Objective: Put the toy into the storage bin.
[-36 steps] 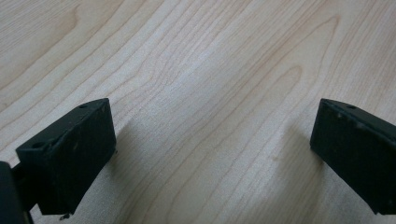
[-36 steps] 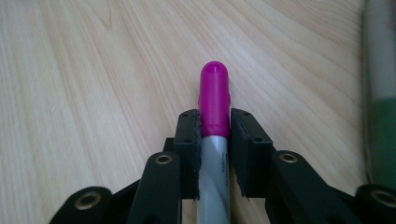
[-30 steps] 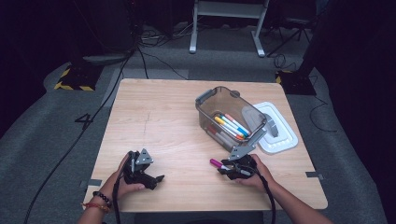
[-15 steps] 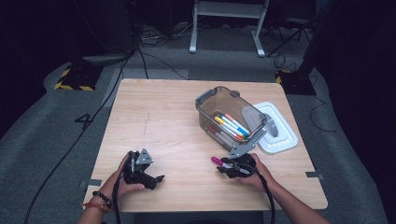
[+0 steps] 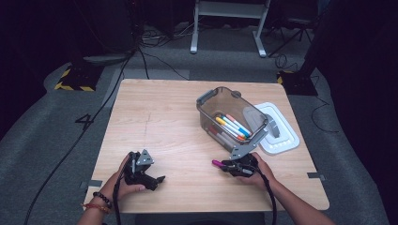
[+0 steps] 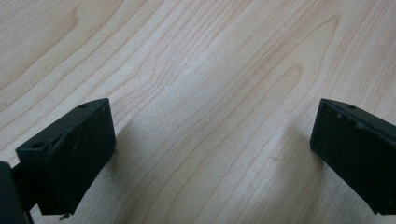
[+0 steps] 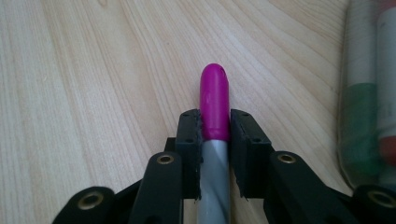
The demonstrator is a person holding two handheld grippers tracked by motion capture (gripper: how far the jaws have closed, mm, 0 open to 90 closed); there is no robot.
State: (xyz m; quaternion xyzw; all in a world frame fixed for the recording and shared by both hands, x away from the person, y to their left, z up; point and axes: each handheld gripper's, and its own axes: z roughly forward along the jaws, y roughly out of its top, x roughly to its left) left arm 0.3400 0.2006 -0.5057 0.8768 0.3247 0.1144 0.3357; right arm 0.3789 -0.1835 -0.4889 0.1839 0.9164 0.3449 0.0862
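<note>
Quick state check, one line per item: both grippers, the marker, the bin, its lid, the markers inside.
left gripper: open, nothing between its jaws, low over the table
right gripper: shut on the magenta-capped marker, jaws have just been closing
magenta-capped marker: gripped, cap poking out past the jaws
bin: open, upright on the table
lid: off, lying flat beside the bin
markers in bin: lying loose on the bottom
</note>
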